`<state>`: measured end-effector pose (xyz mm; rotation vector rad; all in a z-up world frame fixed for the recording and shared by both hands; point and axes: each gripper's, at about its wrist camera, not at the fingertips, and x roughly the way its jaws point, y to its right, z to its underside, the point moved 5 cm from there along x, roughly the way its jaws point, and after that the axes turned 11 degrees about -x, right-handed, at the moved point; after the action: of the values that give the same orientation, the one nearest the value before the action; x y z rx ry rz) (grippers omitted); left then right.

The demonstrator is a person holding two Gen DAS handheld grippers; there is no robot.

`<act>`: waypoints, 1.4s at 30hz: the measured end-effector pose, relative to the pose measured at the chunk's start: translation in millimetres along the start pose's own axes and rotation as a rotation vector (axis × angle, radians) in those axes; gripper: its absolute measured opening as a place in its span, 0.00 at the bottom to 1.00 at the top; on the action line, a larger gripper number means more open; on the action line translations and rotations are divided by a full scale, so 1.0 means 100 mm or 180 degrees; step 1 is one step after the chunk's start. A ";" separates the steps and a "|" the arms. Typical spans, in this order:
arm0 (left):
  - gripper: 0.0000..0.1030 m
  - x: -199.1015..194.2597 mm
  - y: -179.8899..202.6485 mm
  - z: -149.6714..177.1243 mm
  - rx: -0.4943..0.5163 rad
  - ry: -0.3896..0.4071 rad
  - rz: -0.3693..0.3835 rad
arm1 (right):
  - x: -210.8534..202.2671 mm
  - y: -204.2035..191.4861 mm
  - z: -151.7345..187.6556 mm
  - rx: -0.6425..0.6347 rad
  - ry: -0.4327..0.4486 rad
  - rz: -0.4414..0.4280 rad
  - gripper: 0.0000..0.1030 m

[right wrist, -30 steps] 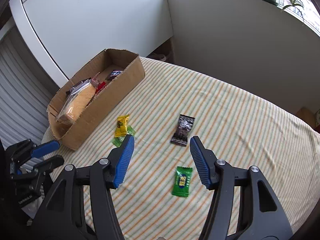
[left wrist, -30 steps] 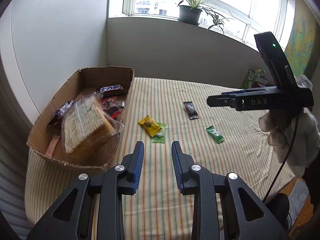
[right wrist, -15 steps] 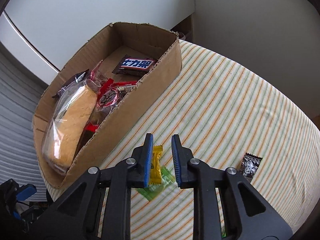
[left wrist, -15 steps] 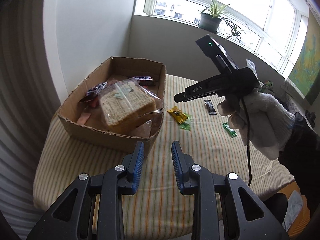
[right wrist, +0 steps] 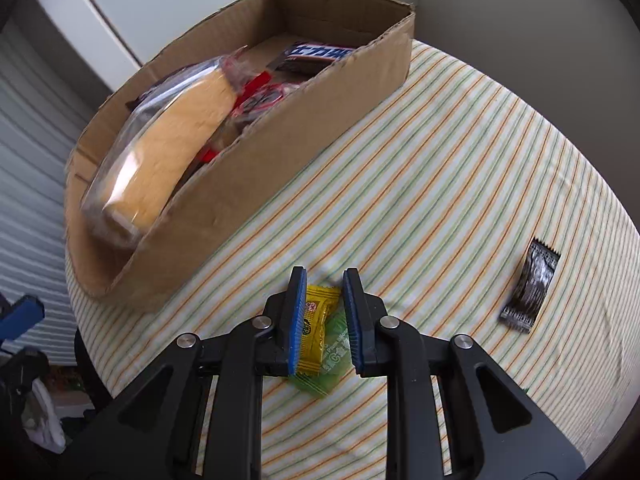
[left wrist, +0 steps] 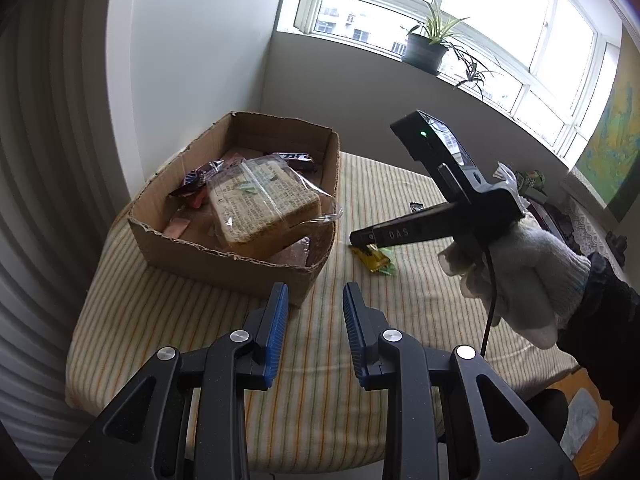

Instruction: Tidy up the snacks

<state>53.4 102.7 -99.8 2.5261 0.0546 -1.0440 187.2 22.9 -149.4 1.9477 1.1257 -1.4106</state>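
1. Far left, a cardboard box (left wrist: 240, 248) sits on the striped tablecloth (left wrist: 200, 320), close to the wall. Its torn rim is ragged along the near edge.
2. Inside the box a bagged slab of cake (left wrist: 264, 204) lies tilted on top of the other snacks, its clear wrapper sticking out over the right wall. Behind it lies a dark chocolate bar (right wrist: 320, 54) with white lettering, and some red wrappers (right wrist: 256, 94) are wedged beside the cake.
3. In front of the box the left gripper (left wrist: 315, 322) hangs above the cloth with its blue pads a narrow gap apart and nothing between them.
4. Just right of the box's near corner lie the yellow candy packet (right wrist: 316, 320) and, under it, a green packet (right wrist: 332, 356), both on the cloth and clear of the box.
5. The right gripper (right wrist: 322, 316) points steeply down at them, held by a hand in a white knitted glove (left wrist: 524, 264). Its jaws are drawn in as far as they go, standing either side of the yellow packet; whether the pads truly pinch it I cannot tell, since a sliver of gap shows on the right side.
6. Further right, a small black sachet (right wrist: 530, 286) lies alone on the stripes, well apart from the rest.
7. On the windowsill beyond stands a potted plant (left wrist: 426, 50).
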 end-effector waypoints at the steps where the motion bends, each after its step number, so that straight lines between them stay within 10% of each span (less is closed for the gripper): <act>1: 0.26 0.00 0.01 0.01 0.0002 -0.0006 0.0008 | -0.02 -0.05 0.07 -0.0029 -0.0011 -0.0011 0.19; 11: 0.26 -0.10 0.09 0.14 0.0060 -0.0015 0.0007 | -0.35 -0.16 0.72 -0.0126 0.0065 0.0116 0.19; 18: 0.26 -0.12 0.09 0.21 0.0041 -0.0031 0.0058 | -0.68 -0.15 1.04 0.0463 0.0590 -0.0358 0.19; 29: 0.26 -0.16 0.03 0.29 0.0011 -0.0051 0.0080 | -0.43 -0.51 0.97 0.0596 0.0674 -0.0667 0.19; 36: 0.26 -0.20 -0.08 0.32 -0.0020 -0.0052 0.0035 | -0.66 -0.45 1.01 0.0597 0.0844 0.0192 0.19; 42: 0.26 -0.16 0.00 0.34 0.0069 -0.0067 0.0003 | -0.53 -0.44 1.03 0.0564 0.0695 0.0161 0.19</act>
<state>19.3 91.5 -110.5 2.5336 0.0364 -1.0763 88.3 -49.7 -132.8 2.2848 1.0666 -1.3353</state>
